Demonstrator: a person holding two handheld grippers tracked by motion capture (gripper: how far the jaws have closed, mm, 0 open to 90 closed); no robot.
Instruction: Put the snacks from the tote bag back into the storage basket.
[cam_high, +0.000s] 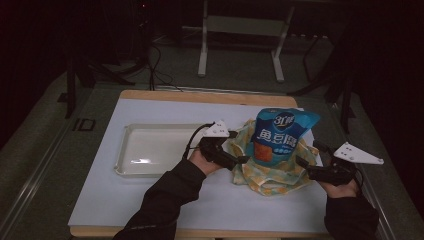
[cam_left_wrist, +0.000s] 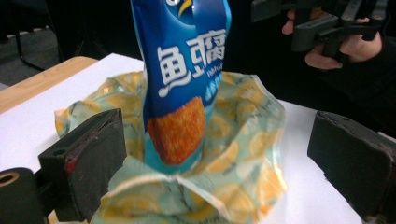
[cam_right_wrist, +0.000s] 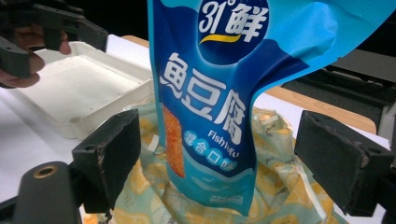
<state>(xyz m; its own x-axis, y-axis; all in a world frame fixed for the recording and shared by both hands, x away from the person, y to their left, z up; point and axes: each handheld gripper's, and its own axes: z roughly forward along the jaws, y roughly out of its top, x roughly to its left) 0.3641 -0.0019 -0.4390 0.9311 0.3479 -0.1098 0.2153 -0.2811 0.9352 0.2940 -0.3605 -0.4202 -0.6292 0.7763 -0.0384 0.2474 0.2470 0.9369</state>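
High view: a blue snack pouch (cam_high: 280, 135) stands upright in the mouth of a crumpled lemon-print bag (cam_high: 272, 172) on the white counter (cam_high: 150, 200), with the left hand-held gripper (cam_high: 240, 159) just at the bag's near-left edge and the right hand-held gripper (cam_high: 306, 167) at its right edge. A white tray (cam_high: 150, 150) lies beyond and to the outer side of the left hand-held gripper.

In the left gripper view the jaws stand spread wide, with the lemon-print bag (cam_left_wrist: 187, 186) between them and the snack pouch (cam_left_wrist: 182, 93) rising straight ahead; neither pad looks to be touching the bag. In the right gripper view the jaws are likewise spread, framing the snack pouch (cam_right_wrist: 215, 102) and the folds of the bag (cam_right_wrist: 280, 186) below it, with the tray (cam_right_wrist: 88, 88) off to the far left of them.

The main risk, as I judge it, is the pouch itself. It is tall, light and only loosely seated in soft folds, with its top leaning to one side, so any tug on the bag's rim from one side alone could tip it over or out onto the counter. The bag's thin film is another worry: a jaw closing on a single crumpled layer may slip off, or drag the whole bag across the smooth counter rather than opening or lifting it. If a jaw closes too high, it may catch the pouch along with the bag and crush it.
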